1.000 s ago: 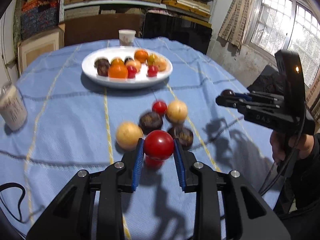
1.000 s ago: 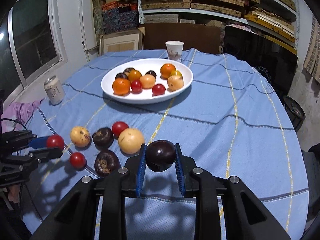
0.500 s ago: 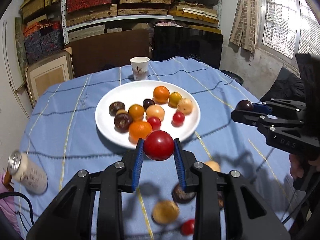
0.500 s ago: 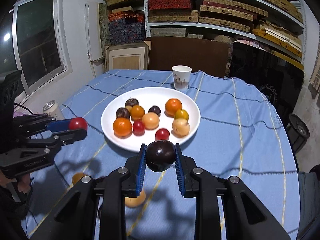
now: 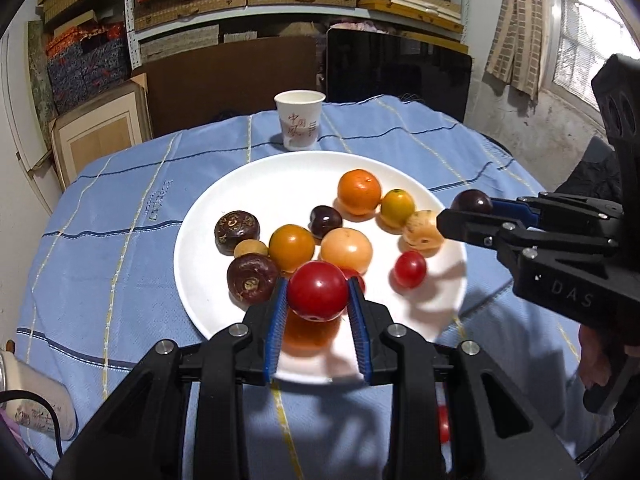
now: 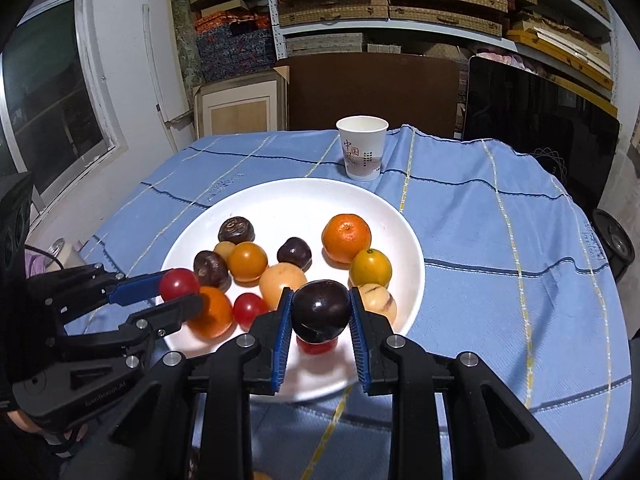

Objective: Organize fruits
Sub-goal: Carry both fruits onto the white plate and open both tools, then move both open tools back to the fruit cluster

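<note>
A white plate (image 5: 256, 184) (image 6: 288, 204) on the blue checked cloth holds several fruits: oranges, small red ones, dark plums and brown ones. My left gripper (image 5: 317, 300) (image 6: 179, 292) is shut on a red tomato (image 5: 317, 294) (image 6: 178, 282) and hangs over the plate's near rim. My right gripper (image 6: 320, 312) (image 5: 466, 210) is shut on a dark purple plum (image 6: 321, 310) (image 5: 471, 201) and hovers above the plate's near right part. A large orange (image 5: 359, 191) (image 6: 346, 238) sits toward the back of the plate.
A paper cup (image 5: 299, 124) (image 6: 362, 146) stands behind the plate. A can (image 6: 60, 250) lies at the table's left. One red fruit (image 5: 442, 424) shows on the cloth under my left gripper. Shelves, boxes and a dark screen (image 6: 540, 128) rise behind the table. A person's hand (image 5: 596, 360) grips the right handle.
Both grippers have moved forward from the loose fruits on the cloth to above the plate, each still shut on its fruit. The plate now looks much closer.
</note>
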### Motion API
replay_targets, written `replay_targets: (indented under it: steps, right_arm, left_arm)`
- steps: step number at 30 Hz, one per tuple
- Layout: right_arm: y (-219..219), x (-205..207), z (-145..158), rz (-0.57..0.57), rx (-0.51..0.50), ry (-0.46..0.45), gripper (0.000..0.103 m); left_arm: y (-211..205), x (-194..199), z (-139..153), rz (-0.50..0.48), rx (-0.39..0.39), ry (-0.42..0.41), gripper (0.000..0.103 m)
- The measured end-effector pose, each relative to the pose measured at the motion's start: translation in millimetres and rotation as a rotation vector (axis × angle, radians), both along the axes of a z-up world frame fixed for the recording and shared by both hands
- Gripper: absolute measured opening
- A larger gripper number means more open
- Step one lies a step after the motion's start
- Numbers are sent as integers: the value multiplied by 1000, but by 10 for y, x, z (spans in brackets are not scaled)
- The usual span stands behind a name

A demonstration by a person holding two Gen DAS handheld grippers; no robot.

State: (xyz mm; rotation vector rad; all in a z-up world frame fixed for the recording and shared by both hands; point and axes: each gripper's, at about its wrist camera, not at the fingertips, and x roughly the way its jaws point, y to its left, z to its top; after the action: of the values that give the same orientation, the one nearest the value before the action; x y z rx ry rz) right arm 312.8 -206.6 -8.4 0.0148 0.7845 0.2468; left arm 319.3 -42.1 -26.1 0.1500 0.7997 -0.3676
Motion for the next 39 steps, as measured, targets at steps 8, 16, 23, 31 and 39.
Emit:
replay_targets:
  steps: [8, 16, 23, 31, 39]
  right_arm:
    - [142, 215, -66, 8, -5, 12, 28]
    - [67, 84, 75, -12, 0, -26, 58]
    - [-136, -497, 95, -12, 57, -1, 58]
    - [-131, -1600, -176, -43, 35, 9, 61]
    - [-90, -1995, -505, -80, 40, 25, 67]
  left_arm:
    - [56, 198, -72, 53, 11, 11, 57]
    - [229, 125, 113, 110, -31, -31, 80]
    - [376, -451, 223, 72, -47, -30, 84]
    - [309, -1492, -5, -26, -2, 12, 87]
    - [177, -1878, -423, -52, 38, 80, 87]
